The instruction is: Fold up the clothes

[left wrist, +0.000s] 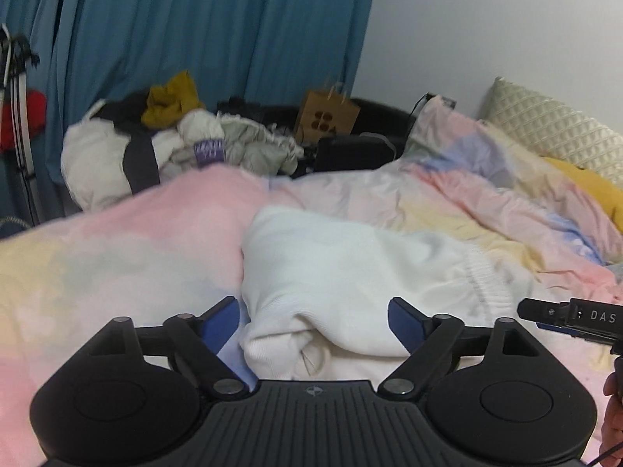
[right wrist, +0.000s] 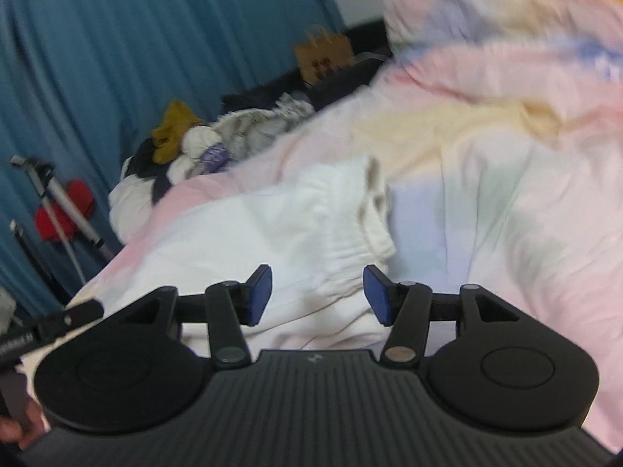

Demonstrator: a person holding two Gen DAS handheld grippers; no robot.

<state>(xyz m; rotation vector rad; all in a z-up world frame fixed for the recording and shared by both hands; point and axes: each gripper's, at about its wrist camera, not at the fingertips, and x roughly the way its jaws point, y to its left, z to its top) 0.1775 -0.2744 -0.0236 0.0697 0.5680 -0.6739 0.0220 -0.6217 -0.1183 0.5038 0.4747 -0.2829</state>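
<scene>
A pastel duvet (left wrist: pixel 128 241) in pink, yellow and blue patches is spread across the bed and is taken as the landmark. Behind it, teal curtains (left wrist: pixel 202 27) are hung. Beyond its far edge a brown paper bag (left wrist: pixel 326 116) is stood upright, just beside a dark case (left wrist: pixel 354 151). At its far right a cream quilted pillow (left wrist: pixel 545 124) is propped, with a yellow cushion (left wrist: pixel 595 186) below it. Left of the duvet, a red object (right wrist: pixel 64 210) is seen by a pale pole (right wrist: pixel 58 198).
</scene>
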